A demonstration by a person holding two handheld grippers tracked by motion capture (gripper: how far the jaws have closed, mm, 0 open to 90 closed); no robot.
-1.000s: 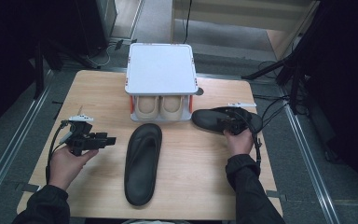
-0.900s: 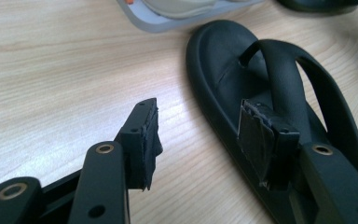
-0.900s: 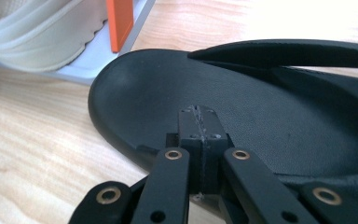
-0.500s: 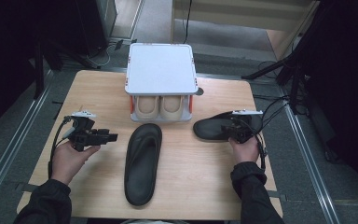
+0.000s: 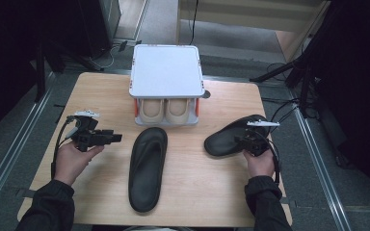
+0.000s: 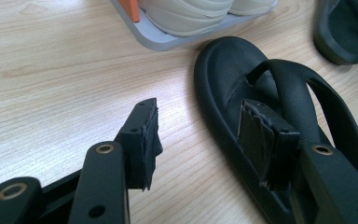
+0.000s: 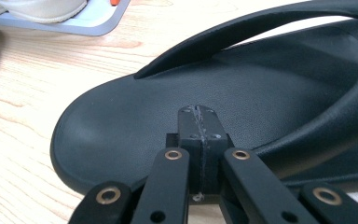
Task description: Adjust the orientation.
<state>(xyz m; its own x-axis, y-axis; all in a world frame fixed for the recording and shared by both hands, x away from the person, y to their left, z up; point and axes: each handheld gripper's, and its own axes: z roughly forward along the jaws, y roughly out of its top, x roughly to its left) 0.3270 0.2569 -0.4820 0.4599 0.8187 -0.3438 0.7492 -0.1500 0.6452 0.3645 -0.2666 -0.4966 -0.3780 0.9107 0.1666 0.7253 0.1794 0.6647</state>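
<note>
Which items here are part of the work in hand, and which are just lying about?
In the job:
- right flip-flop, at the right gripper, whose fingers are closed
- middle flip-flop, near the open left gripper
- shoe rack holding beige shoes

Lying about:
- cables at the table's right edge

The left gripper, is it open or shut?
Open: the left gripper shows a wide gap between its jaws, with bare table visible there.
</note>
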